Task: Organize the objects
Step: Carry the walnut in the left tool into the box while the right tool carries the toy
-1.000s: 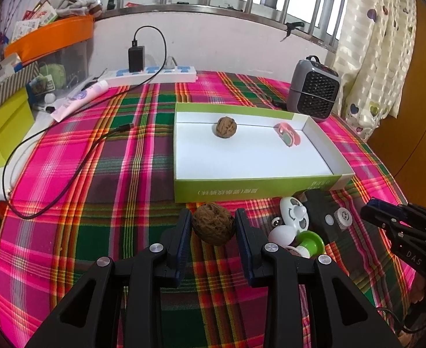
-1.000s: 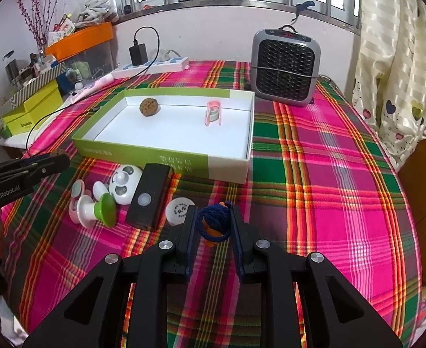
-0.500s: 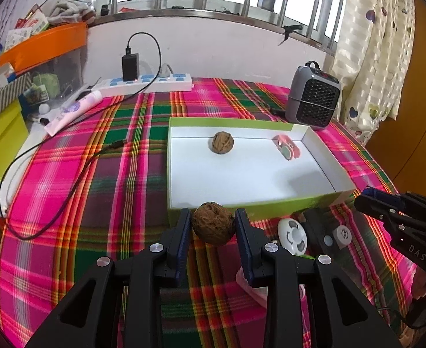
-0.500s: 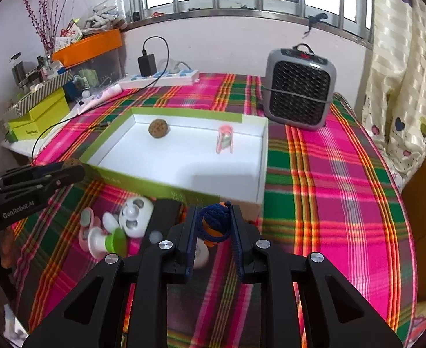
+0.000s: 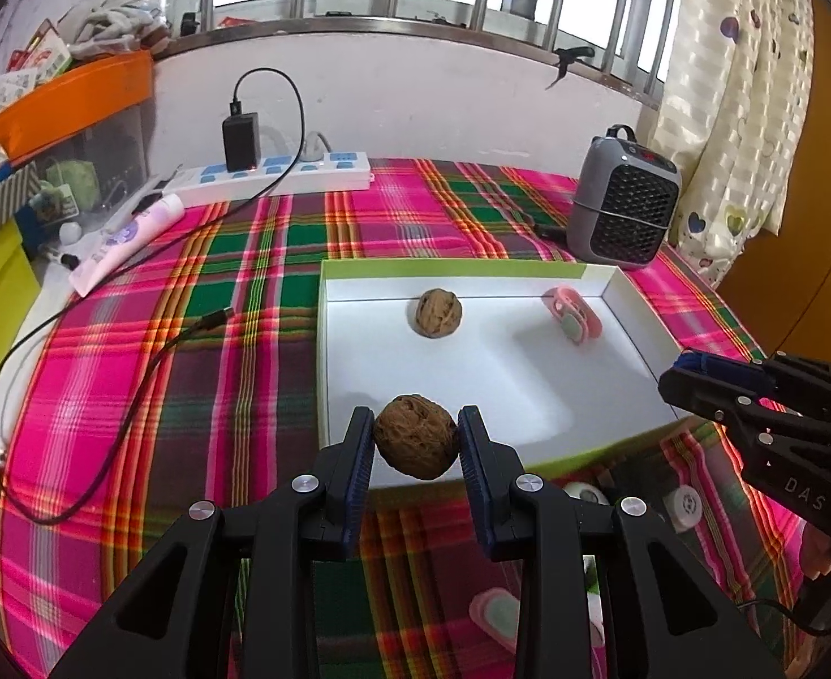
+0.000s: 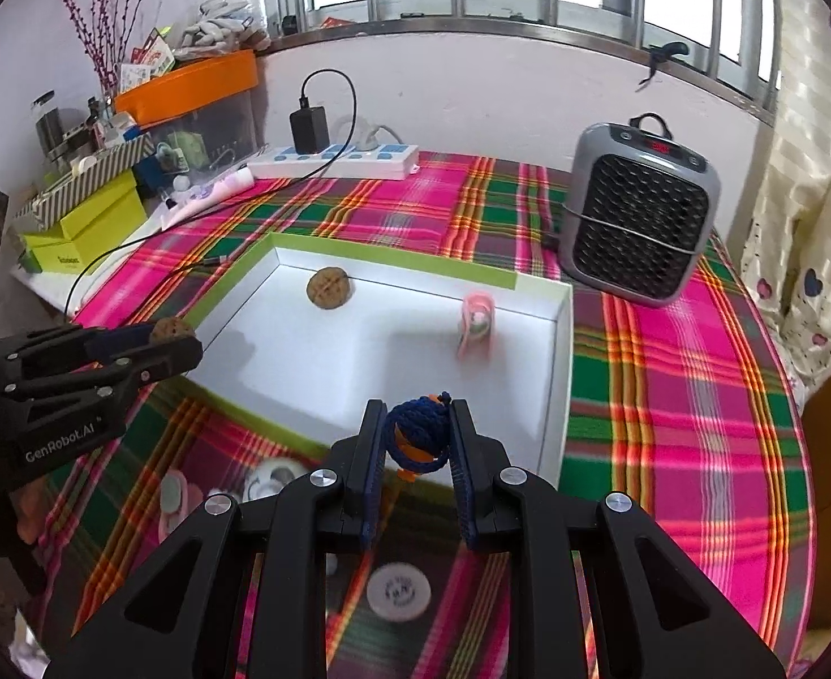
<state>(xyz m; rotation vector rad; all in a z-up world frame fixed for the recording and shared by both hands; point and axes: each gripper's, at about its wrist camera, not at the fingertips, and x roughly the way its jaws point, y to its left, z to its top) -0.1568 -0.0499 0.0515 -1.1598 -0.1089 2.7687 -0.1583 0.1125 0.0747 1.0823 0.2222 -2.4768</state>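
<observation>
My left gripper (image 5: 415,441) is shut on a brown walnut (image 5: 415,435) and holds it in the air over the near left edge of the white tray with green sides (image 5: 528,390). My right gripper (image 6: 417,441) is shut on a blue and orange knotted ball (image 6: 418,438) and holds it above the tray's near edge (image 6: 279,430). Inside the tray lie a second walnut (image 5: 438,312), also in the right wrist view (image 6: 329,287), and a pink clip (image 5: 572,321). The left gripper shows at the left of the right wrist view (image 6: 172,339).
Small items lie on the plaid cloth in front of the tray: a white round cap (image 6: 399,591), a white toy (image 6: 271,481), a pink piece (image 5: 494,617). A grey heater (image 6: 641,209) stands behind the tray, a power strip (image 5: 279,172) at the back, boxes (image 6: 81,220) at left.
Both grippers have risen and moved forward with their loads, from the cloth in front of the tray to above its near edge. The jaws stayed shut.
</observation>
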